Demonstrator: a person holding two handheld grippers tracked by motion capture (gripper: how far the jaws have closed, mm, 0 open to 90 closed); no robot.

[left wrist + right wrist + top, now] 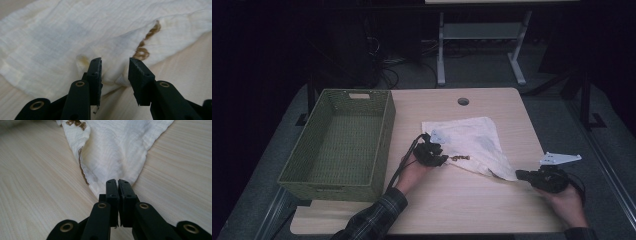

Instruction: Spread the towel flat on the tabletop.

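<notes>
While the high view looks down on the pale wooden table (492,200), a cream cloth (472,142) lies spread near its middle, with one corner drawn out toward the right. A green woven basket (384,145) stands at the left edge of the table, well apart from the cloth. The left tongs (443,159), held in a hand with a plaid sleeve, sit at the cloth's near left edge, beside a brown trim (460,158) that shows there. The right tongs (518,174) lie at the drawn-out right corner, with a grey plate (560,159) on top of them.

From the left gripper view, the left tongs (115,75) stand spread, and a small rumpled fold of the cloth (75,30) sits between the two black pads without either pad pressing on it. Brown trim (145,45) curls along the cloth's edge just past the right pad. The bare table (190,62) shows on the right.

From the right gripper view, the right tongs (117,185) are pressed together on the tip of the cloth (117,147), pinching that corner. The cloth fans out from the pinch across the table (37,190), lifted a little into a ridge, and its brown trim (82,167) runs along the left edge.
</notes>
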